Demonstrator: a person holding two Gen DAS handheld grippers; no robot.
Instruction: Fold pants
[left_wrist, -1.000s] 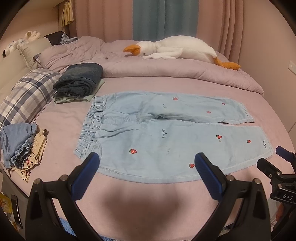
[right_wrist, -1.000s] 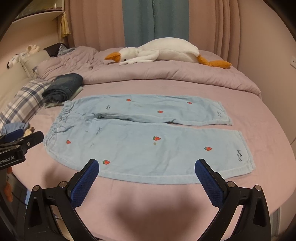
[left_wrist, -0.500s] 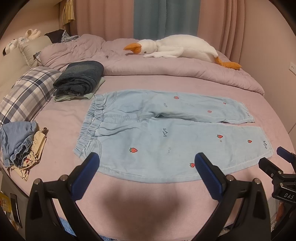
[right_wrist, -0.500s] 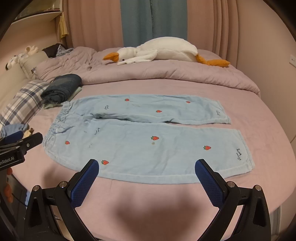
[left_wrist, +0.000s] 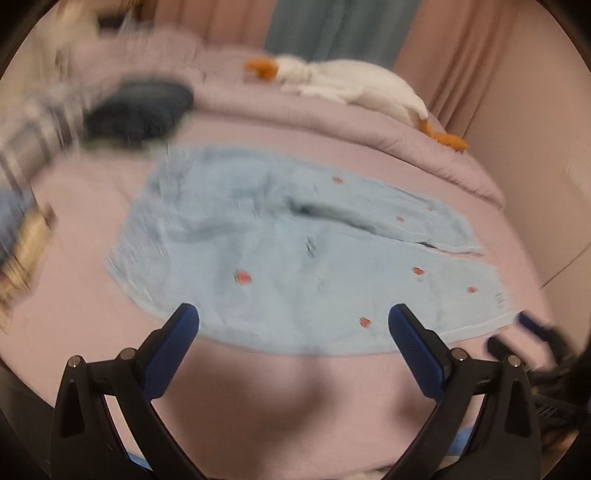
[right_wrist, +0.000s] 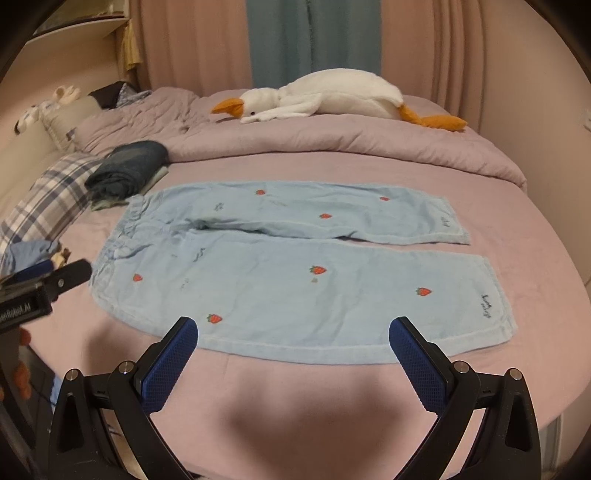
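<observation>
Light blue pants with red strawberries (right_wrist: 295, 269) lie flat on the pink bed, waistband to the left, both legs running right. They also show, blurred, in the left wrist view (left_wrist: 295, 251). My left gripper (left_wrist: 293, 325) is open and empty, above the near edge of the pants by the waist end. My right gripper (right_wrist: 293, 338) is open and empty, above the near edge of the front leg. Each gripper shows at the edge of the other's view: the left one (right_wrist: 48, 284), the right one (left_wrist: 532, 332).
A white goose plush (right_wrist: 325, 96) lies on the lilac duvet (right_wrist: 332, 144) at the back. Folded dark jeans (right_wrist: 129, 166) and a plaid pillow (right_wrist: 44, 206) lie to the left. A small heap of clothes (right_wrist: 29, 254) is by the left edge. Curtains and walls surround the bed.
The left gripper has swung and tilted fast, blurring its view; the pants now sit slanted in it. The right gripper has edged slightly closer. Both stay open.
</observation>
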